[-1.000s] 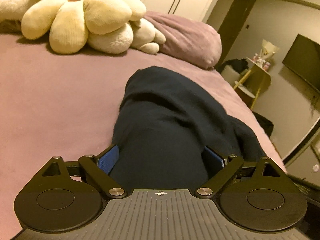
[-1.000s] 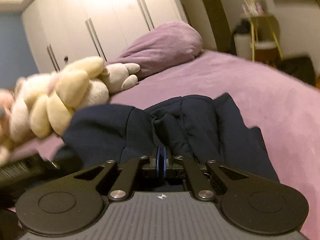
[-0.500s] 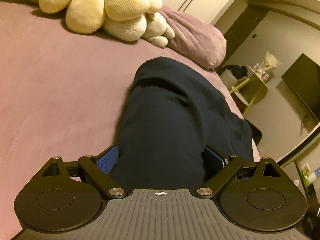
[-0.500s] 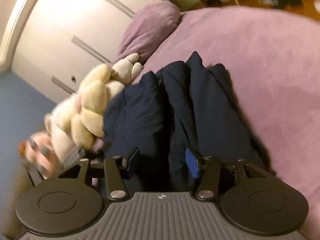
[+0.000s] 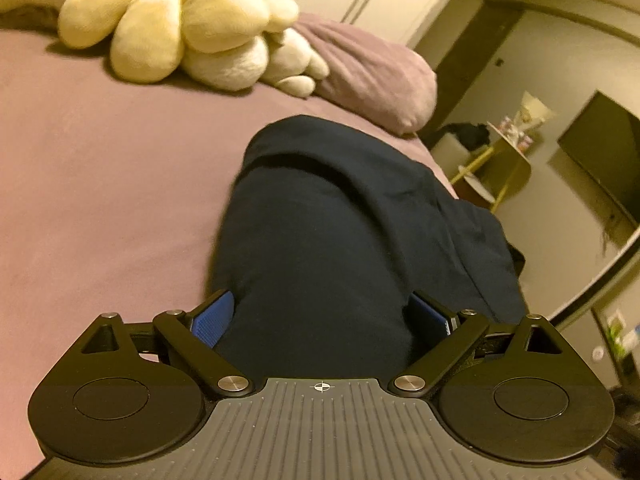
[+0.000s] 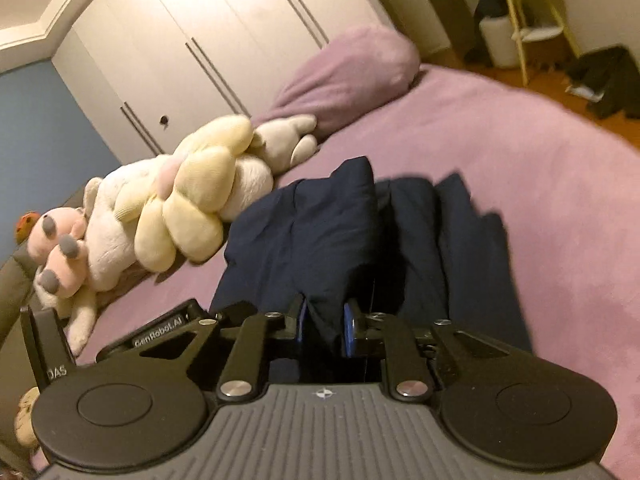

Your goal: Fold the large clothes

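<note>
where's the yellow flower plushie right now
The flower plushie lies at the head of the purple bed, top left in the left wrist view, against the purple pillow and beyond the navy garment.

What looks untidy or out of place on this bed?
The dark garment lies bunched in thick ridges on the bedspread, not flat. One fold sits between the right gripper fingers, which are closing. The left gripper straddles a wide bulge. Plush toys crowd its edge.
</note>
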